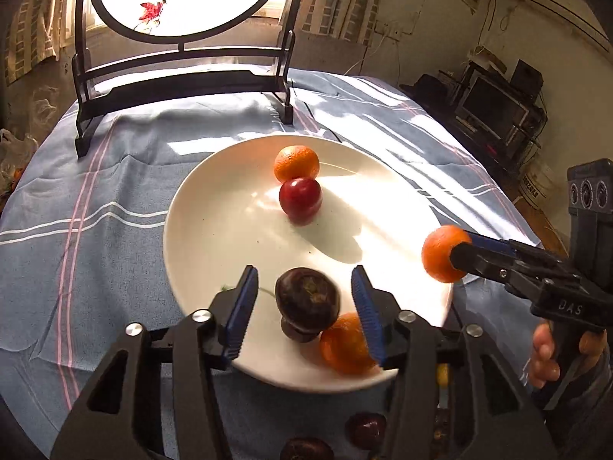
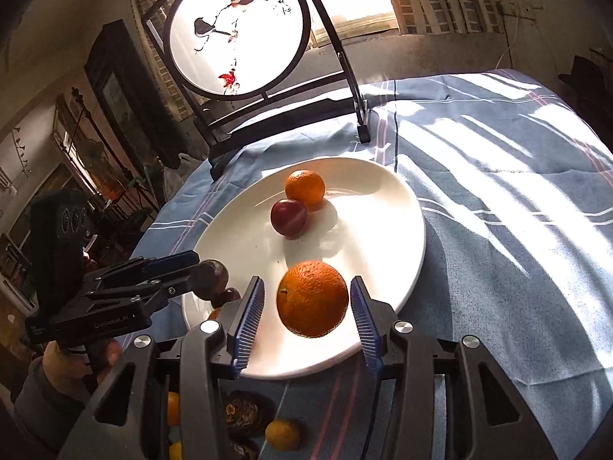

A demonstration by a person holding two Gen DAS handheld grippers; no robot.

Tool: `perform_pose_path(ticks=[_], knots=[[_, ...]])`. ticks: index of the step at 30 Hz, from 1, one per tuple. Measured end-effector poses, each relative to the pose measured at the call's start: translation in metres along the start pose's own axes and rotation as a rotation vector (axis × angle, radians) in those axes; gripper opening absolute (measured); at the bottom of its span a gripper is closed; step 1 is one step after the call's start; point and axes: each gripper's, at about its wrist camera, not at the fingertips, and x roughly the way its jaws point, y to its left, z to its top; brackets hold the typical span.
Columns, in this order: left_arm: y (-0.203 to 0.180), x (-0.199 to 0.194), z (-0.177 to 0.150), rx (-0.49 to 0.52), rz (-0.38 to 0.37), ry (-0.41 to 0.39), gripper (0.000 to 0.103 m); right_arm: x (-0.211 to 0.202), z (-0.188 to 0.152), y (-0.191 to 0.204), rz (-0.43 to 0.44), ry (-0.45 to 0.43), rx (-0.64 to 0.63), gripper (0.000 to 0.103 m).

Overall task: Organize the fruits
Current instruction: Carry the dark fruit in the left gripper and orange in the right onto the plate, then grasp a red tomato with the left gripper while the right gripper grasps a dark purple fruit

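Your left tongs [image 1: 304, 308] hang over the near rim of the round white ceramic plate [image 1: 214, 230], their blue ribbed pads set wide. Between them sits a dark purple, round mangosteen [image 1: 307, 299]; neither pad touches it in the left wrist view, and whether it rests on the plate or is in the air you cannot tell from here. Just beside it, toward the right pad, lies a small orange mandarin [image 1: 345, 345] near the plate's edge.

Your right tongs [image 2: 308, 303] are also above the near part of the plate, spread apart on either side of a large orange with dimpled peel [image 2: 312, 299]. Small gaps show at both pads in the right wrist view, yet in the left wrist view the fruit sits at the tips above the plate rim, so a firm grip cannot be confirmed.

Farther back on the plate, a round orange tangerine [image 2: 305, 187] and a glossy red plum [image 2: 288, 217] touch each other. The plate stands on a counter under a blue cloth with white and pink stripes [image 2: 498, 199]. Behind it rises a dark wooden stand holding a round painted screen [image 2: 237, 34].
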Motion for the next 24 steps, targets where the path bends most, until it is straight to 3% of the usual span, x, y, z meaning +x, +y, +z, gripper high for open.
perform_pose_path(ticks=[3, 6, 10, 13, 16, 21, 24], knots=[[0.009, -0.019, -0.003, -0.051, -0.029, -0.046, 0.069, -0.017, -0.010, 0.006, 0.014, -0.036, -0.010, 0.056], [-0.001, -0.051, -0.027, 0.005, -0.002, -0.071, 0.070, -0.042, -0.032, 0.014, -0.009, -0.054, -0.059, 0.056], [-0.026, -0.092, -0.088, 0.150, 0.046, -0.086, 0.081, -0.074, -0.074, 0.022, -0.032, -0.046, -0.104, 0.056], [-0.044, -0.114, -0.138, 0.252, 0.061, -0.075, 0.081, -0.090, -0.104, 0.025, -0.023, -0.027, -0.111, 0.056], [-0.055, -0.126, -0.176, 0.287, 0.049, -0.071, 0.081, -0.100, -0.131, 0.030, -0.011, -0.003, -0.117, 0.056], [-0.054, -0.120, -0.202, 0.250, 0.036, -0.043, 0.051, -0.108, -0.158, 0.038, -0.023, 0.010, -0.125, 0.056], [-0.049, -0.120, -0.206, 0.208, 0.015, -0.042, 0.048, -0.118, -0.167, 0.042, -0.027, 0.001, -0.132, 0.056]])
